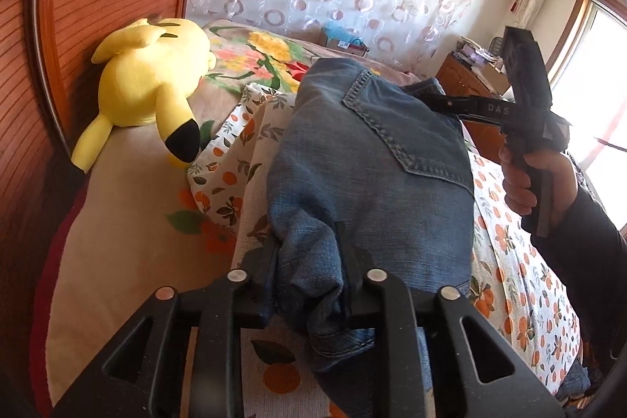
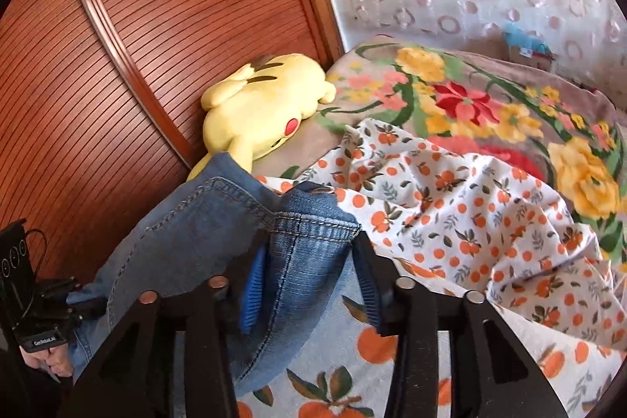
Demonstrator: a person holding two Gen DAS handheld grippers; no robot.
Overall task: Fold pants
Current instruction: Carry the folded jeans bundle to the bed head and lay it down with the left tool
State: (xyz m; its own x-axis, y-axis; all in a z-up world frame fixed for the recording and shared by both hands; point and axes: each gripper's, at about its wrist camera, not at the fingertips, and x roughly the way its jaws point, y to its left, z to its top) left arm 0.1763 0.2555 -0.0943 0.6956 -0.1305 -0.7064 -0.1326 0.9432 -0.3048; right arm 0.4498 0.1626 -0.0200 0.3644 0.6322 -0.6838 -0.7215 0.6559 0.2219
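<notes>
While both of my grippers sit at the edge of the jeans [image 1: 364, 159], the denim lies folded in a thick bundle on the orange-print sheet [image 2: 450, 206] of the bed, a back pocket facing up.

My left gripper [image 1: 311, 263] has a bunched roll of blue denim between its two fingers [image 1: 350, 261]; the cloth fills the gap and touches both pads, though I cannot tell whether they press on it.

My right gripper [image 2: 309, 261] stands with its jaws apart around the stitched waistband edge. Its blue ribbed pad [image 2: 256, 285] lies against the denim on one side, while the other finger stands just off the fabric, so nothing is pinched there.

In the left wrist view the right gripper's arm reaches in to the far corner of the jeans, and white letters "DAS" show on its black body, with a hand [image 1: 537, 179] in a dark sleeve gripping the handle. In the right wrist view the left tool's body carries a small label, too blurred to read surely.

A yellow plush toy [image 1: 153, 85] lies against the wooden headboard [image 2: 156, 65], beside a flowered blanket [image 2: 470, 96].
</notes>
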